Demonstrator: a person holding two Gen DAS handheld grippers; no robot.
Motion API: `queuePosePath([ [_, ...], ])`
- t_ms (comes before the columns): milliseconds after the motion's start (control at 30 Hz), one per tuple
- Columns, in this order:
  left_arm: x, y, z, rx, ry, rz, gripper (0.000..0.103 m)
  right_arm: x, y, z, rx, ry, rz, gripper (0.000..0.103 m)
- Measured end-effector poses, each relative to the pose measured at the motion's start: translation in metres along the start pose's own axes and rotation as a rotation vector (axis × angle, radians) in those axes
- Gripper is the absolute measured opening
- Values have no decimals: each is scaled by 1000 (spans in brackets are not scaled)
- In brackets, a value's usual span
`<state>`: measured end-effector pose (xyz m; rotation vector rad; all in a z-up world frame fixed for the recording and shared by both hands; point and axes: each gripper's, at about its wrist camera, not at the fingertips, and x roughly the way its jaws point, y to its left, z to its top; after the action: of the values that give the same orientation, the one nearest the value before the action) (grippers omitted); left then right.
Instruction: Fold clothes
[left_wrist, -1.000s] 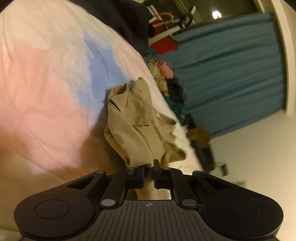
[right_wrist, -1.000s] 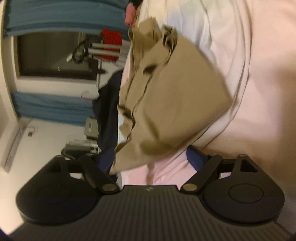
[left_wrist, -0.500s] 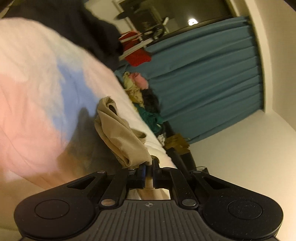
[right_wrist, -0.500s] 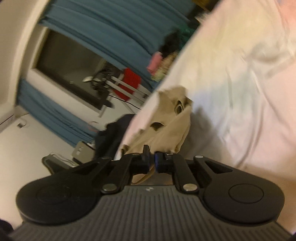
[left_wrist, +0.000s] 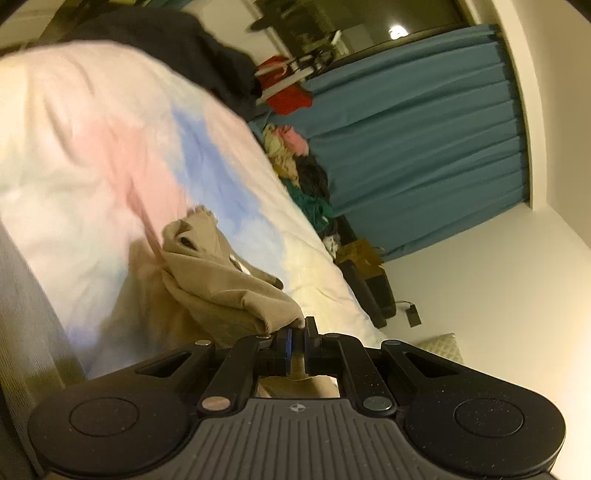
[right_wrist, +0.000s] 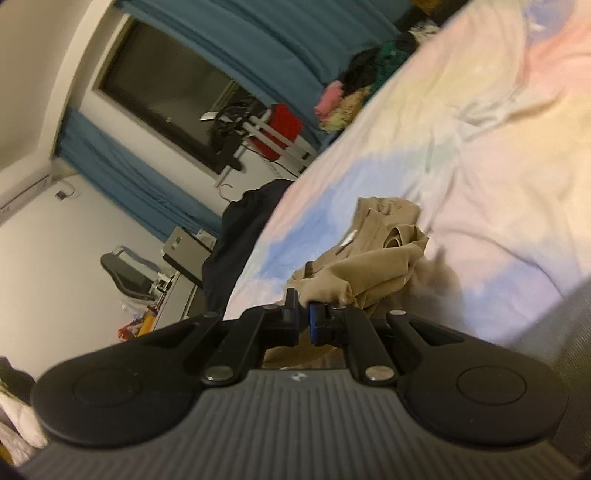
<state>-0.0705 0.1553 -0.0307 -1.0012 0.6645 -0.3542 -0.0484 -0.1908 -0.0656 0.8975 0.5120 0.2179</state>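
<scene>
A crumpled tan garment (left_wrist: 221, 280) lies on the bed's pastel pink, blue and yellow cover (left_wrist: 110, 155). My left gripper (left_wrist: 297, 332) is shut on one edge of it, with cloth pinched between the jaws. The same tan garment (right_wrist: 373, 258) shows in the right wrist view, bunched on the cover (right_wrist: 498, 166). My right gripper (right_wrist: 303, 314) is shut on another edge of it. The rest of the garment trails forward from both grippers onto the bed.
A dark garment (left_wrist: 192, 51) lies at the far end of the bed. A heap of colourful clothes (left_wrist: 295, 166) sits beside the bed below teal curtains (left_wrist: 424, 140). A drying rack with a red item (right_wrist: 273, 129) and a desk chair (right_wrist: 129, 273) stand near the window.
My right gripper went from open around the garment to shut on its edge. Both grippers swung and drew back, so the garment now lies lower and more stretched on the bed.
</scene>
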Motion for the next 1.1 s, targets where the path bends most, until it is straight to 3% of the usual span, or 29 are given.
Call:
queuePosePath([
  [167, 52, -8, 39, 8, -5, 67, 6, 39, 4, 29, 45, -20, -9, 9],
  [233, 86, -5, 63, -15, -7, 96, 6, 70, 6, 44, 45, -15, -54, 9],
  [400, 162, -3, 104, 88, -21, 241, 7, 166, 11, 80, -71, 12, -187, 9],
  [533, 209, 14, 122, 215, -36, 293, 7, 213, -9, 91, -93, 39, -199, 10],
  [633, 228, 26, 124, 271, -45, 289, 7, 235, -26, 96, -113, 41, -166, 10],
  [800, 260, 31, 121, 351, -21, 364, 10, 267, -60, 97, -74, 95, -181, 10],
  [900, 270, 40, 121, 342, 8, 407, 10, 282, -75, 95, -56, 137, -188, 11],
  [1100, 272, 42, 124, 345, 21, 406, 13, 277, -66, 92, -128, 139, -182, 13],
])
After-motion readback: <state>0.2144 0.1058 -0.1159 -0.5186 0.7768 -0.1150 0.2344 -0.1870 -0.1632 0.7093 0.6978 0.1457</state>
